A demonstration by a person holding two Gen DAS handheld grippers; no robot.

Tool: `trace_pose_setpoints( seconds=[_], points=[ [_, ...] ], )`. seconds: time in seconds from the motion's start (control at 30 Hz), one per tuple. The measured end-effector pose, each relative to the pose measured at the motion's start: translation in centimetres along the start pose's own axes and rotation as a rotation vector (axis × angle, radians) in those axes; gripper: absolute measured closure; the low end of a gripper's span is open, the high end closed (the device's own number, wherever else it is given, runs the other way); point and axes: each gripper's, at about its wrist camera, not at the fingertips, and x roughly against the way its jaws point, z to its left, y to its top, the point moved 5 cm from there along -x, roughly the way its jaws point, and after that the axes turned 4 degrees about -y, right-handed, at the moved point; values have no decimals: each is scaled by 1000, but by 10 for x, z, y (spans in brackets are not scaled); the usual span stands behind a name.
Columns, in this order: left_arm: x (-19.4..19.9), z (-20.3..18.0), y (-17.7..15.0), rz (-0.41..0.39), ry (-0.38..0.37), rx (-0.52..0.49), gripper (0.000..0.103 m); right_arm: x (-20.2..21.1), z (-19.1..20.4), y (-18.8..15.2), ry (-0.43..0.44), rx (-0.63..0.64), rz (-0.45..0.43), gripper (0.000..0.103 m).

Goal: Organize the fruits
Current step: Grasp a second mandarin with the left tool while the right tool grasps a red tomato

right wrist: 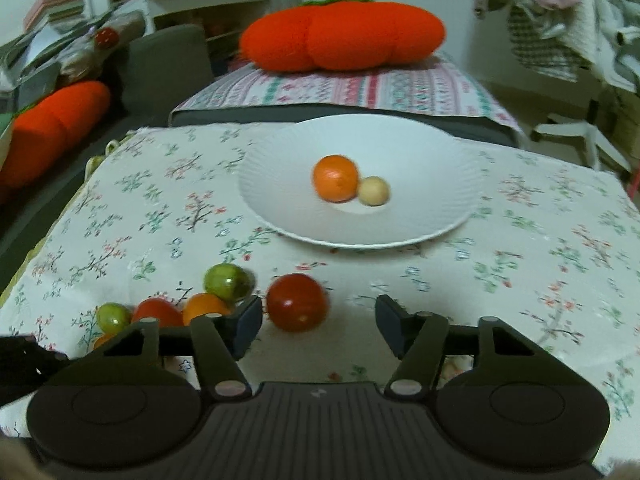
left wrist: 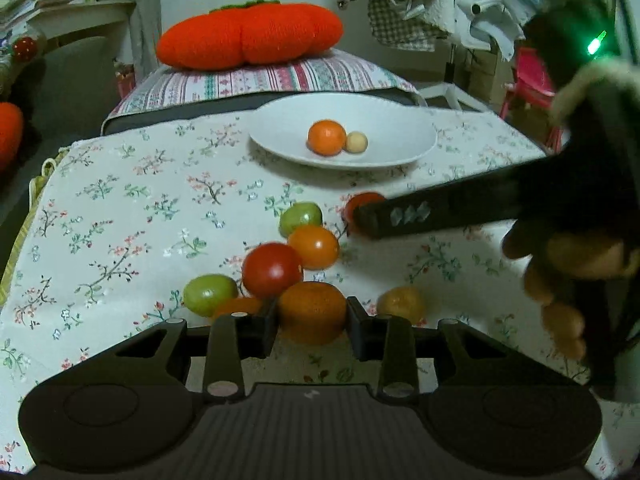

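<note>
My left gripper [left wrist: 312, 322] is shut on an orange mandarin [left wrist: 312, 308] on the floral cloth, with both pads against its sides. Several small tomatoes lie just beyond it: a red one [left wrist: 272, 270], an orange one [left wrist: 314, 247] and two green ones [left wrist: 301, 218] [left wrist: 210, 294]. My right gripper [right wrist: 319, 314] is open around another red tomato [right wrist: 296, 302]. That tomato sits close to the left finger, with a clear gap on its right side. The white plate [right wrist: 280, 220] behind holds an orange fruit [right wrist: 335, 178] and a small pale yellow fruit [right wrist: 373, 191].
A yellowish fruit [left wrist: 400, 302] lies alone to the right of the mandarin. A large orange pumpkin-shaped cushion [left wrist: 250, 36] rests on a striped pillow [left wrist: 280, 76] behind the plate. Hanging laundry [left wrist: 420, 0] and a pink chair [left wrist: 532, 80] stand at the back right. The cloth drops away at the left edge [left wrist: 24, 240].
</note>
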Motion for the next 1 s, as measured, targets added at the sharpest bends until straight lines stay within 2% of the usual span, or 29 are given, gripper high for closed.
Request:
trace_pose_setpoints(
  seconds=[0.13,0.27,0.5,0.7,0.87,1.0],
  points=[
    [2,1,2,-12,-6,9,75,-9,9,-2,11,48,17,71],
    [3,5,4,-19,-6,21,75,-6,15,-1,2,80,1,72],
    [12,12,14,-66,-6,41,75,8,13,6,24,44,-12,72],
    [14,21,28,-97,8,53,75,31,10,16,64,2,-70,72],
    [11,25,42,-124,14,44,75,52,-5,26,79,-45,-138,72],
    [6,25,51,-141,10,31,75,54,-24,31,63,-100,-157,72]
  ],
)
